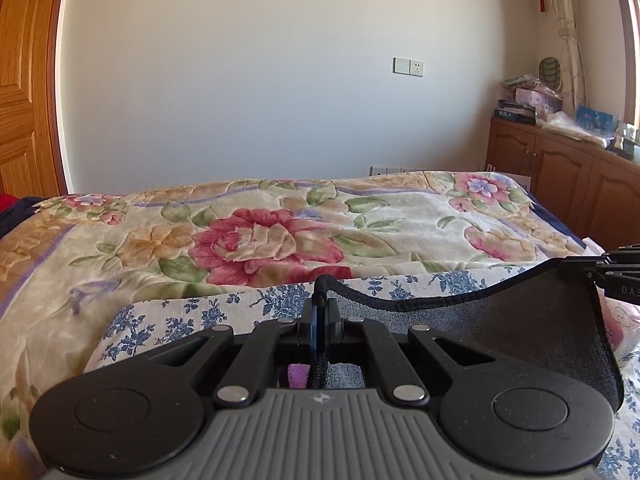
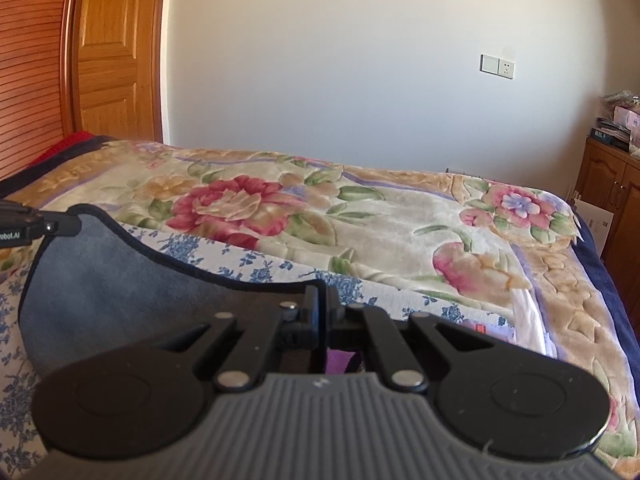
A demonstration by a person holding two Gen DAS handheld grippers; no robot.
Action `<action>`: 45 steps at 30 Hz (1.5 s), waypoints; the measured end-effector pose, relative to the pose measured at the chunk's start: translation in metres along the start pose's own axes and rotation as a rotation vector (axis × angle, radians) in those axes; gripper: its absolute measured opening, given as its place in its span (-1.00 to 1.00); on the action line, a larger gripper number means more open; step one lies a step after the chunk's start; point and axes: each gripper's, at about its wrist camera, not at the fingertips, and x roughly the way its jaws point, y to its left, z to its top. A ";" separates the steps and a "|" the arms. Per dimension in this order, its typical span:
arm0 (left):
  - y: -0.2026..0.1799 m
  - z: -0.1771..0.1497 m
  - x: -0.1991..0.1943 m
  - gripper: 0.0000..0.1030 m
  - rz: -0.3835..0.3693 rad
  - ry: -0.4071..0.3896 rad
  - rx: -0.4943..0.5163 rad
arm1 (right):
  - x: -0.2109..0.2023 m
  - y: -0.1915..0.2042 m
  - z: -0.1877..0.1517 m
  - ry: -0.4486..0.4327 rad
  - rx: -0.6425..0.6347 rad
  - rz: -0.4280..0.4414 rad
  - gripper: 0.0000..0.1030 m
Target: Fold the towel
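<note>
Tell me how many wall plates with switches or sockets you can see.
2. One switch-and-socket plate sits mid-wall, above the bed. A second plate row peeks out low on the wall, just behind the bed's far edge; more may be hidden there.

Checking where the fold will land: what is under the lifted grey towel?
Under the towel, held by the left gripper and right gripper, lies a blue-flowered sheet. A purple patch peeks out below; what it is stays hidden.

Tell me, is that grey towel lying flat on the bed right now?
No: the grey towel hangs lifted above the bed, its black-trimmed top edge pinched by the left gripper and right gripper.
</note>
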 end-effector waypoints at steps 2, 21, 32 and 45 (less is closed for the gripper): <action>0.000 0.001 0.003 -0.92 0.000 0.002 0.002 | 0.003 -0.002 -0.002 -0.002 0.003 -0.007 -0.93; 0.000 -0.003 0.036 -0.92 0.024 0.030 0.020 | 0.040 -0.004 -0.015 0.048 -0.045 -0.047 -0.93; 0.002 -0.013 0.062 -0.92 0.047 0.078 0.008 | 0.057 -0.005 -0.025 0.102 -0.052 -0.052 -0.93; 0.004 -0.026 0.086 -0.91 0.074 0.137 0.056 | 0.068 -0.005 -0.036 0.138 -0.057 -0.061 -0.92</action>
